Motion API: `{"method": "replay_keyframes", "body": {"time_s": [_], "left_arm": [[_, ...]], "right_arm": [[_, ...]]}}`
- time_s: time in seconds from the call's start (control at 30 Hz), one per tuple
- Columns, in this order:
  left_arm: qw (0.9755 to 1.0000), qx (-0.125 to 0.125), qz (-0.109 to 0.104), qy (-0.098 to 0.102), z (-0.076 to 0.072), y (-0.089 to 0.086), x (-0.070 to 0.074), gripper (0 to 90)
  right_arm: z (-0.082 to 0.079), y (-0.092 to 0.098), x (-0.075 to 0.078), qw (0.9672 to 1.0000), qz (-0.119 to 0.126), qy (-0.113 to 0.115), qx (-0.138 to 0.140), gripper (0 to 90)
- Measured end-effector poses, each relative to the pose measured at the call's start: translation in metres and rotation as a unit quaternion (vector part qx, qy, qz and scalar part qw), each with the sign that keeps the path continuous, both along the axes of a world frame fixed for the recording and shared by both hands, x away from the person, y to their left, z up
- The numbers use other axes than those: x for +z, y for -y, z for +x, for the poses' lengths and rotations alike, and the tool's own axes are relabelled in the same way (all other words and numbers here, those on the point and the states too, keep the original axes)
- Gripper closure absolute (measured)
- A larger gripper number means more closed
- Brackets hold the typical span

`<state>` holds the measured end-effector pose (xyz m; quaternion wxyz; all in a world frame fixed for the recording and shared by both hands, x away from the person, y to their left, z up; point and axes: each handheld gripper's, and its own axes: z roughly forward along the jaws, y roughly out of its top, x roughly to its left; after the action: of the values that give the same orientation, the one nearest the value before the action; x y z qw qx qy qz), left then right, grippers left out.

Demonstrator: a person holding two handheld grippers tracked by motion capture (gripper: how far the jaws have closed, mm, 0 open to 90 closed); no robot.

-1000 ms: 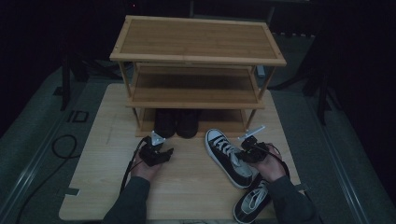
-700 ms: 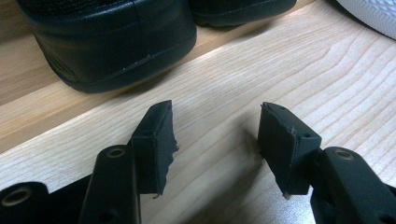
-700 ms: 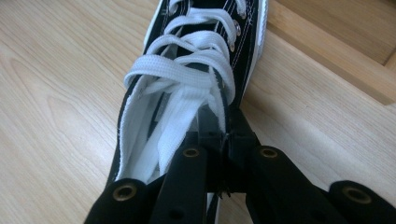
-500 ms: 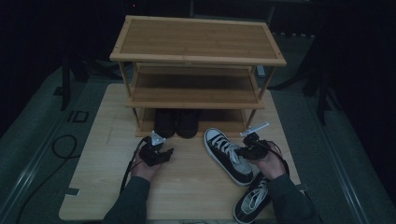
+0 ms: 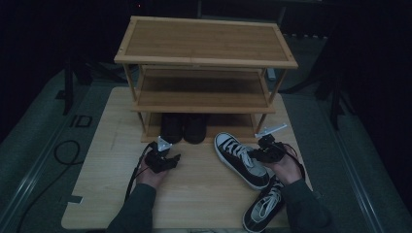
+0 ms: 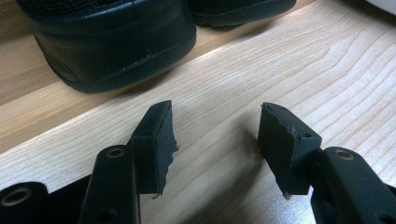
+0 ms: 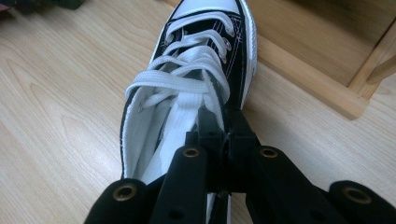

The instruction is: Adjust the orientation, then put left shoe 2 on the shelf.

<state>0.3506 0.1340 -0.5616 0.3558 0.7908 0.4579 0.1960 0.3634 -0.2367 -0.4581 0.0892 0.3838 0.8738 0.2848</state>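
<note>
While I look down from the high view, my left gripper (image 5: 165, 158) sits low and left of centre on the table (image 5: 204, 194), and my right gripper (image 5: 262, 153) is at the collar of the black-and-white sneaker (image 5: 240, 158) at lower right, before the shoe rack (image 5: 204, 58). In the left gripper view, the jaws gape wide over bare wood, holding nothing, a black shoe (image 6: 112, 42) at upper left. In the right gripper view, the jaws are pinched tight on the sneaker's side wall (image 7: 219, 107), just right of centre.
</note>
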Motion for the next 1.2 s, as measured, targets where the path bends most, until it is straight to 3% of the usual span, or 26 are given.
{"method": "replay_keyframes", "body": {"time_s": [1.2], "left_arm": [[1.0,-0.002,0.002,-0.001,0.0,0.0,0.0,45.9]], "right_arm": [[-0.006,0.01,0.03,0.9992,0.027,0.026,0.01,88.0]]}}
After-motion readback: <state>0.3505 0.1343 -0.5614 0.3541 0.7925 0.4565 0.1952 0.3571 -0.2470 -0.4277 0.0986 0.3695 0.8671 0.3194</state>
